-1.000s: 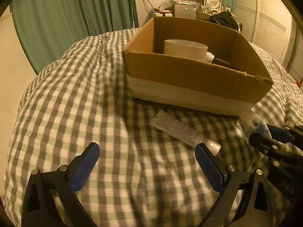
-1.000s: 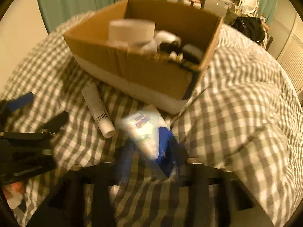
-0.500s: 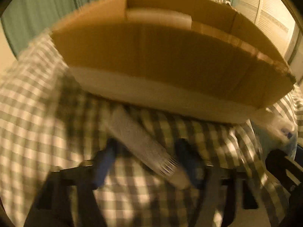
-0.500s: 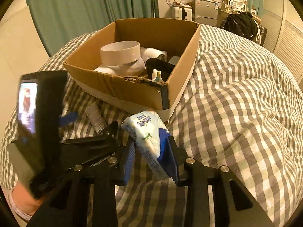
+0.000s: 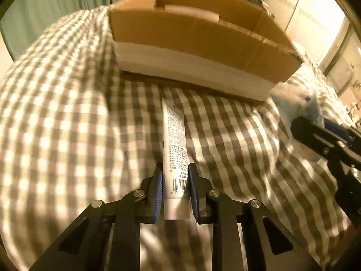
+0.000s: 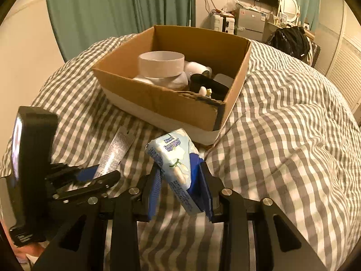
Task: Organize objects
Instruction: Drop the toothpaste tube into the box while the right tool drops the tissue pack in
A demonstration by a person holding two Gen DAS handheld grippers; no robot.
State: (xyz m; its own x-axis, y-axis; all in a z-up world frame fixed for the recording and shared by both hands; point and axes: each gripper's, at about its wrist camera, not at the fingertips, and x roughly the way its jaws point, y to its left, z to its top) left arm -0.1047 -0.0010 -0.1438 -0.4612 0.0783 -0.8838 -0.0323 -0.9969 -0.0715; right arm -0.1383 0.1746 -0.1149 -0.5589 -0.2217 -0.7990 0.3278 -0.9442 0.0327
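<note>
My left gripper [image 5: 174,169] is shut on a white tube [image 5: 174,149] with printed text and a barcode; its far end points toward the cardboard box [image 5: 203,43]. The tube [image 6: 115,151] and left gripper [image 6: 99,174] also show in the right wrist view. My right gripper [image 6: 180,169] is shut on a light-blue tissue pack [image 6: 176,158], held above the bed in front of the box [image 6: 171,106]. The pack [image 5: 297,103] and right gripper [image 5: 315,133] appear at the right of the left wrist view.
The box stands on a grey-and-white checked duvet [image 6: 282,146] and holds a white round container [image 6: 161,66], a black item [image 6: 207,84] and other small things. Green curtains [image 6: 117,9] and furniture stand behind the bed.
My left gripper moved forward and closed on the tube, which now points toward the box. My right gripper lifted the tissue pack and holds it steady.
</note>
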